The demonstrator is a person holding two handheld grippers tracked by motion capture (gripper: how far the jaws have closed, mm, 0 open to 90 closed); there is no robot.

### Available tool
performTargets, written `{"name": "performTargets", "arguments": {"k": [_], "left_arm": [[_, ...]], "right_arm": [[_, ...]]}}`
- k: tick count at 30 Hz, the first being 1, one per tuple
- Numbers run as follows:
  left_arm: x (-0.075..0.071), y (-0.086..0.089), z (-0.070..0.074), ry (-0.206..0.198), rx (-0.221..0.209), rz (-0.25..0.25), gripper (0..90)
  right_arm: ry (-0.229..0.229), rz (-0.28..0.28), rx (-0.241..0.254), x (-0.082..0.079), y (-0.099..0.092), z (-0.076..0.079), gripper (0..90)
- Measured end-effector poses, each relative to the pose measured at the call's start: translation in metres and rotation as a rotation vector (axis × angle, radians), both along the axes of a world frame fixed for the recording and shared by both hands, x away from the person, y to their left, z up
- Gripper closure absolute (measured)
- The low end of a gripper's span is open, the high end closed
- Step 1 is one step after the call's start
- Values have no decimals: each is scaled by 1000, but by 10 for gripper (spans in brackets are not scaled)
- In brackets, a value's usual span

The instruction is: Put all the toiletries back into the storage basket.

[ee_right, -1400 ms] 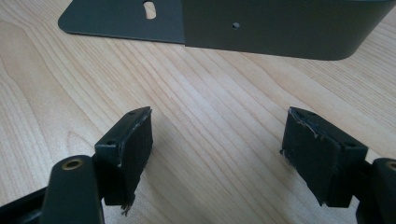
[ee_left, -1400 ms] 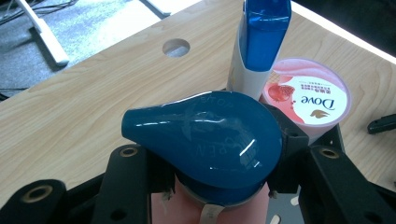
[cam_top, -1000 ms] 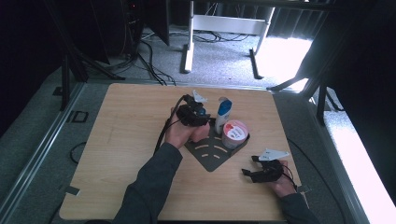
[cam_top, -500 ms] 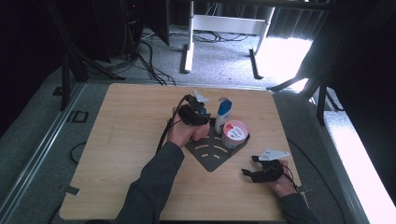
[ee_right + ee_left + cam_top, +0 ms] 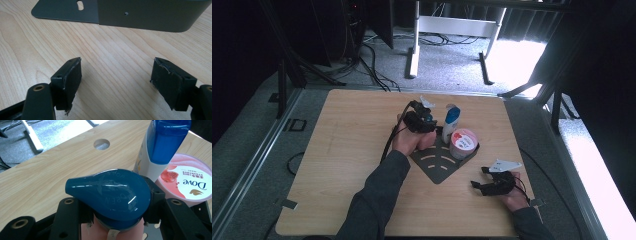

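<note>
My left gripper (image 5: 112,220) pinches a blue-capped bottle (image 5: 110,195) at the rack (image 5: 439,167) edge beside the Dove tub (image 5: 463,142); right gripper (image 5: 116,82) spread over bare table (image 5: 337,145)

A light wooden table (image 5: 337,150) carries one thing directly — a dark corner rack (image 5: 437,167).

high: overhead, whole table (image 5: 337,150) | claw cams: close, low | shared: rack (image 5: 439,167)

Left hand-held gripper (image 5: 421,121) beside white bottle (image 5: 450,122)
</note>
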State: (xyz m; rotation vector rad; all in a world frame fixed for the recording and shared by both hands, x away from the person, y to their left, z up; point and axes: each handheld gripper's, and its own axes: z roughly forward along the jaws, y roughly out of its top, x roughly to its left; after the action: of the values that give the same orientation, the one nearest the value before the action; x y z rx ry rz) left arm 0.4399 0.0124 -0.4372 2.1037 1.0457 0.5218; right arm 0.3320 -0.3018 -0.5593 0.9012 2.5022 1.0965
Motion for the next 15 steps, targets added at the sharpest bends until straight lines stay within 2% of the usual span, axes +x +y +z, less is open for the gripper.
{"name": "performTargets", "arguments": {"k": [15], "left_arm": [[9,-11,-3,12,5,7,527]], "right_arm": [[0,2,1,0,0,0,242]]}}
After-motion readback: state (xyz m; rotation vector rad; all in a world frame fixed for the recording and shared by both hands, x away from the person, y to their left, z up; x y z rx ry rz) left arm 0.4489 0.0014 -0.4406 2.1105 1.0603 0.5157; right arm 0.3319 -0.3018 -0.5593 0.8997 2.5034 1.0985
